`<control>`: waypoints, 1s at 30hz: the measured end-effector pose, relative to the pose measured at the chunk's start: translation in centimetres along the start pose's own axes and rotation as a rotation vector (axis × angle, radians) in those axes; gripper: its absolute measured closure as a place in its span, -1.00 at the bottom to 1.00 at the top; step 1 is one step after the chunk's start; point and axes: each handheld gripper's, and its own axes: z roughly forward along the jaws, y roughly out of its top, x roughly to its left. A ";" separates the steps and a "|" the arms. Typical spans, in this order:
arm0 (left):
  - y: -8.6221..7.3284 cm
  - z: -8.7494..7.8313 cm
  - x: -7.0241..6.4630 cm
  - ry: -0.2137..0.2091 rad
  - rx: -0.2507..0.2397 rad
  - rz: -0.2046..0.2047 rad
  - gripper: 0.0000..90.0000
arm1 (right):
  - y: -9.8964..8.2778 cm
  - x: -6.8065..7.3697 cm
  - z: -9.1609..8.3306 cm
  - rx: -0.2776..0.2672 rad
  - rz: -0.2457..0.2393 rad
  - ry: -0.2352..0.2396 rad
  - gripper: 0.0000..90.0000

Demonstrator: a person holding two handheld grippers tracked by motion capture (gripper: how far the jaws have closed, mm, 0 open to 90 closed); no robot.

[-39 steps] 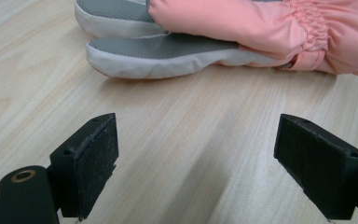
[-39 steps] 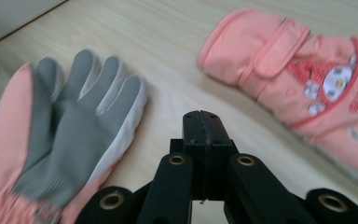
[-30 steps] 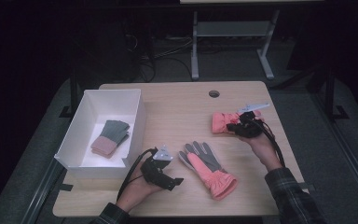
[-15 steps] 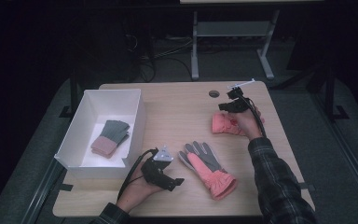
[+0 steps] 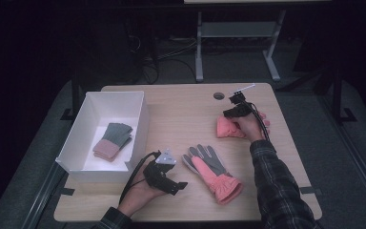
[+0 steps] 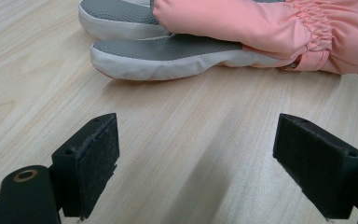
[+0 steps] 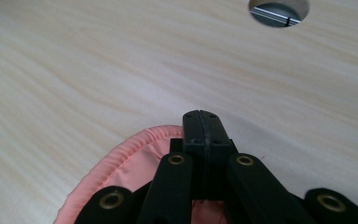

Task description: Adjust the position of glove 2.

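High view, nearest first: the left gripper (image 5: 164, 179) rests on the wooden table (image 5: 181, 114) near the front edge, held in the person's left hand (image 5: 136, 198); the left gripper view shows its jaws spread wide with bare wood between them. Just beside it to the right lies a pink and grey glove (image 5: 213, 171), flat, fingers pointing toward the white box (image 5: 138, 126) and gathered cuff toward the front edge. The box sits at the table's left and holds a folded grey and pink item (image 5: 113, 140). Farther back on the right, the right gripper (image 5: 238, 106) is clamped on the rim of a second pink glove (image 5: 228, 128), which bunches under the right hand (image 5: 251, 125); a plaid sleeve (image 5: 276, 186) covers that forearm. Beyond is a round cable hole (image 5: 218, 96). No writing is legible anywhere.
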 end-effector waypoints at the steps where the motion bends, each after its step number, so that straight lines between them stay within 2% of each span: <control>1: 0.0 0.0 0.0 0.001 0.003 0.006 -0.69 | -0.2 0.1 -0.1 0.007 -0.007 0.001 1.00; 6: 0.0 0.0 0.0 -0.002 -0.001 -0.004 -0.68 | -0.9 0.6 -0.7 0.020 -0.033 0.032 1.00; 7: 0.0 0.0 0.0 -0.007 -0.005 -0.008 -0.68 | -1.5 0.8 -1.1 0.025 -0.050 0.047 1.00; 12: 0.0 -0.1 0.0 -0.006 0.002 -0.001 -0.68 | -2.6 1.3 -1.9 0.029 -0.066 0.062 1.00; 13: 0.0 -0.1 0.1 -0.005 -0.001 -0.007 -0.68 | -3.4 1.6 -2.5 0.036 -0.075 0.070 1.00; 18: 0.0 -0.1 0.2 -0.012 -0.007 -0.020 -0.68 | -5.1 2.2 -3.8 0.048 -0.102 0.081 1.00; 24: 0.0 0.0 0.2 -0.017 0.001 -0.012 -0.68 | -6.6 2.5 -5.0 0.063 -0.127 0.090 1.00; 25: -0.1 0.1 0.1 -0.020 -0.003 -0.019 -0.68 | -7.3 2.6 -5.6 0.067 -0.132 0.092 1.00; 28: -0.1 0.1 0.1 -0.021 -0.004 -0.020 -0.68 | -7.9 2.6 -6.2 0.069 -0.140 0.092 1.00; 30: -0.1 0.1 0.1 -0.021 -0.003 -0.020 -0.68 | -8.8 2.8 -7.2 0.072 -0.156 0.085 1.00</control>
